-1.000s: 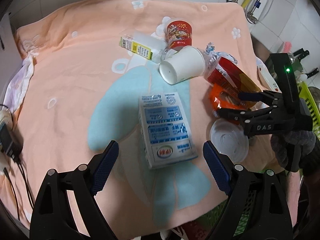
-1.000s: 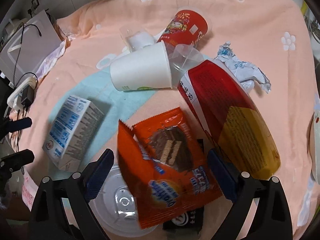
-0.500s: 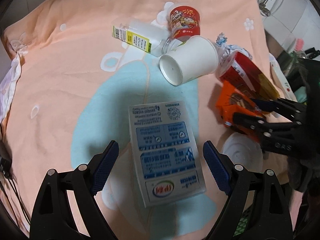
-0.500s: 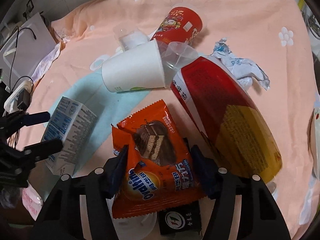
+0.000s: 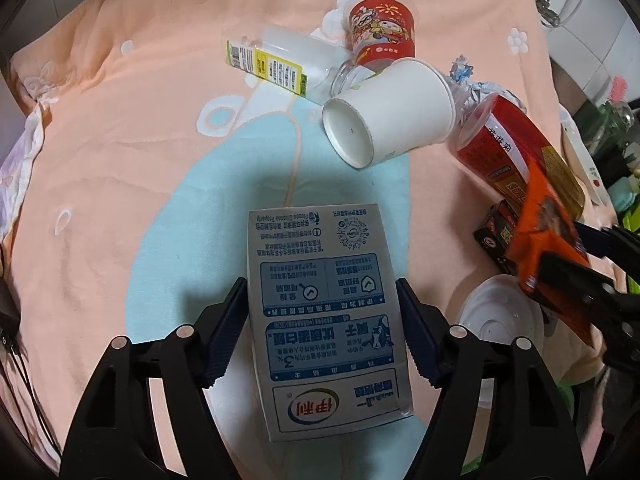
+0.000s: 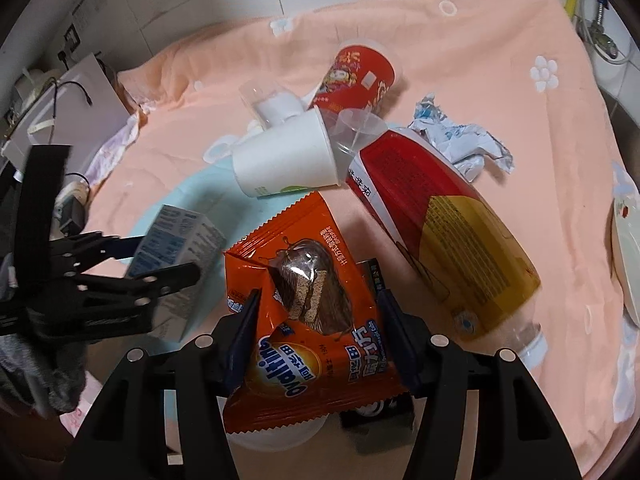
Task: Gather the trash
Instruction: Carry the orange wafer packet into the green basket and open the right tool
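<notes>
My left gripper (image 5: 322,332) is shut on a grey-blue milk carton (image 5: 320,304), gripping its two sides; in the right wrist view the carton (image 6: 176,256) looks raised off the cloth. My right gripper (image 6: 316,344) is shut on an orange snack wrapper (image 6: 304,320) and holds it above a white plastic lid (image 5: 500,328) and a small black box (image 5: 496,236). On the peach cloth (image 5: 120,120) lie a white paper cup (image 5: 392,112), a red printed cup (image 5: 380,32), a red-and-yellow bottle (image 6: 440,220), a clear yellow-labelled bottle (image 5: 276,64) and crumpled paper (image 6: 460,140).
The cloth's right edge drops to a white dish (image 6: 628,264) and pipes on a tiled wall (image 6: 592,8). A white box with cables (image 6: 60,108) stands at the left in the right wrist view. A green basket (image 5: 632,220) shows at the far right.
My left gripper moved onto the milk carton and shut on its sides. My right gripper shut on the orange wrapper and lifted it off the lid and black box.
</notes>
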A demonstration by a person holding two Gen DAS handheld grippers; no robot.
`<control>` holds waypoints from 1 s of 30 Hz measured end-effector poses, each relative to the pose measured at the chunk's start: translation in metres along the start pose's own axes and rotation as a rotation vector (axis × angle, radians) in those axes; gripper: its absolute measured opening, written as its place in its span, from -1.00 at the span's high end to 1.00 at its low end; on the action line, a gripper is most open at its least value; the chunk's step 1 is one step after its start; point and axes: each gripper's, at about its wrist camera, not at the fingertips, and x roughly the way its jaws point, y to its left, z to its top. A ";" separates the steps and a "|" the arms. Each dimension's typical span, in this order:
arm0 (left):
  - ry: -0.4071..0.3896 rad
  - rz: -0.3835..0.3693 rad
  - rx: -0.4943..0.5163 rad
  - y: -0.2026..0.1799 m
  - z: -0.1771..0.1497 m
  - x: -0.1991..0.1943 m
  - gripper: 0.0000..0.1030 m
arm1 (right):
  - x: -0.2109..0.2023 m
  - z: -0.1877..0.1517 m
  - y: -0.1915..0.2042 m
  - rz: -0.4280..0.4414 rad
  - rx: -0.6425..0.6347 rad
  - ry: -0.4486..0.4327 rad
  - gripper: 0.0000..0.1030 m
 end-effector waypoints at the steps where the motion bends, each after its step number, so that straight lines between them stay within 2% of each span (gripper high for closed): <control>1: -0.004 0.003 0.000 -0.001 -0.001 0.000 -0.36 | -0.005 -0.003 0.001 0.002 0.002 -0.007 -0.09; 8: -0.040 0.019 0.018 -0.008 -0.009 -0.014 -0.34 | -0.041 -0.027 0.006 0.001 0.004 -0.049 -0.09; 16: -0.087 0.003 0.032 -0.018 -0.029 -0.046 -0.33 | -0.074 -0.066 0.011 0.001 0.020 -0.076 -0.09; 30: -0.171 -0.048 0.102 -0.052 -0.074 -0.108 -0.33 | -0.120 -0.164 0.013 -0.028 0.098 -0.058 -0.10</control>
